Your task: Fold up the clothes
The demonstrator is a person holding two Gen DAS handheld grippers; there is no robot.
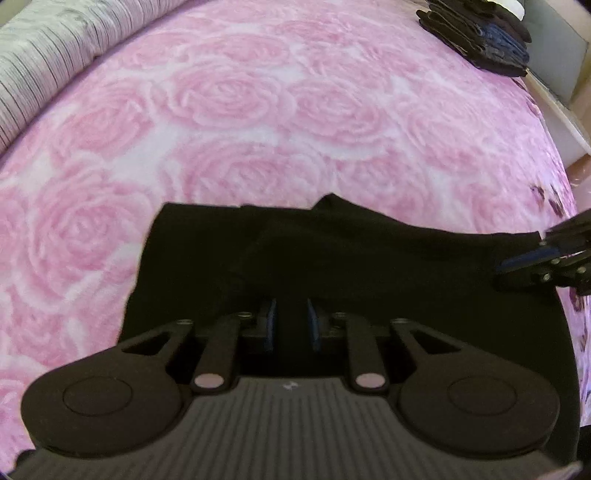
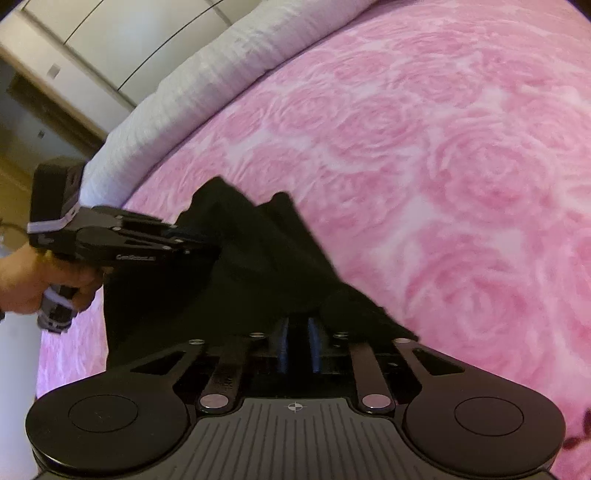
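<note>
Both grippers pinch one black garment (image 1: 332, 254) over the pink bed (image 1: 229, 110). Left gripper (image 1: 291, 317) and right gripper (image 2: 297, 332), jaws nearly closed on cloth, hold opposite ends; its long axis runs between them.

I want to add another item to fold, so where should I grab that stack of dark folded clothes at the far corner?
Grip the dark folded stack at its layered edge facing the pink blanket, coming in low from the blanket side.
</note>
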